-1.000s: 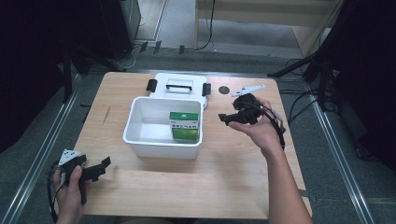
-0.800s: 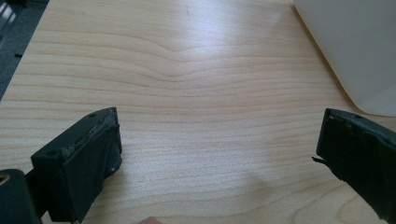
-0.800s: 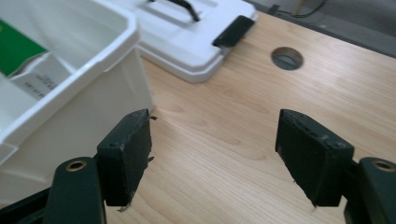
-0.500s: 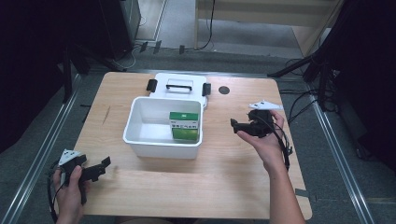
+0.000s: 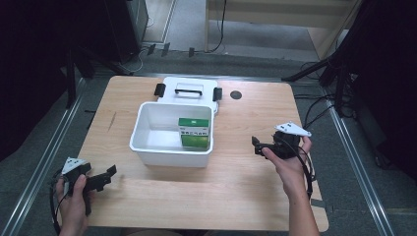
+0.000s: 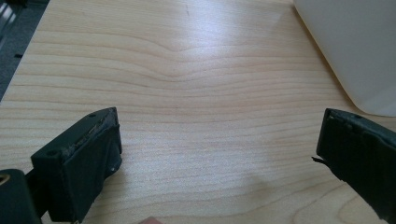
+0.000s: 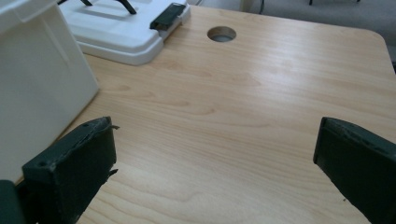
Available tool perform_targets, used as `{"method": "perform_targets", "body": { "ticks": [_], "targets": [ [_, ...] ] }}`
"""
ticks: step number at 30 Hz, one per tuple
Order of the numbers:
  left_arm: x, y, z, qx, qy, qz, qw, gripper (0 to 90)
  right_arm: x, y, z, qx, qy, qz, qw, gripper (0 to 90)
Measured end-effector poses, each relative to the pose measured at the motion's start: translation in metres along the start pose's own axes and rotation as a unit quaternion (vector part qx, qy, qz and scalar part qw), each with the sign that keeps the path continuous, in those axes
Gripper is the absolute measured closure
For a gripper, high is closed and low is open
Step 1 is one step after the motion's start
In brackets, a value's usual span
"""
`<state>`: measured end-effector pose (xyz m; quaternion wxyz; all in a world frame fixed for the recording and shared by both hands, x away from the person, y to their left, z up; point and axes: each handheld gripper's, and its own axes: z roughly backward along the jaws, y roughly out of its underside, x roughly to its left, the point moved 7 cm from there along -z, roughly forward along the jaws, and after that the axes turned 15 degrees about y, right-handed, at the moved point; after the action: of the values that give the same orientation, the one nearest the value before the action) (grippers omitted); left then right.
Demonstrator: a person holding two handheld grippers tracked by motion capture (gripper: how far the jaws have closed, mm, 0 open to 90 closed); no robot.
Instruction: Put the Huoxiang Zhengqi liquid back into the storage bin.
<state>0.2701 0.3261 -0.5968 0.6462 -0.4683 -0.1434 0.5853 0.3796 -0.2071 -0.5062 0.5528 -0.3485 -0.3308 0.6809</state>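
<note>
Green box upright inside white bin, against right wall. Lid flat behind bin, touching its back rim, handle up. Right gripper just right of bin, jaws wide, empty. Left gripper near front-left table corner, jaws wide, empty, well apart from bin.

Likely next: lid onto bin. Approach lid from both short ends, grip near black latches, lift level, centre over rim before lowering; avoid bumping box.
</note>
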Motion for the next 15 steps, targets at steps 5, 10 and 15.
{"method": "perform_targets", "body": {
  "ticks": [5, 10, 15],
  "targets": [
    [0.000, 0.000, 0.000, 0.000, -0.001, -0.001, 1.0000, 1.0, -0.013, 0.017, 0.003, 0.000, 0.013, -0.014, 0.9998, 0.0],
    [0.000, 0.000, 0.000, 0.000, -0.001, -0.001, 1.0000, 1.0, -0.025, 0.034, 0.006, 0.001, 0.022, -0.022, 0.9995, 0.0],
    [0.000, 0.000, 0.000, -0.001, -0.001, -0.002, 1.0000, 1.0, -0.036, 0.048, 0.011, 0.005, 0.032, -0.029, 0.9990, 0.0]
  ]
}}
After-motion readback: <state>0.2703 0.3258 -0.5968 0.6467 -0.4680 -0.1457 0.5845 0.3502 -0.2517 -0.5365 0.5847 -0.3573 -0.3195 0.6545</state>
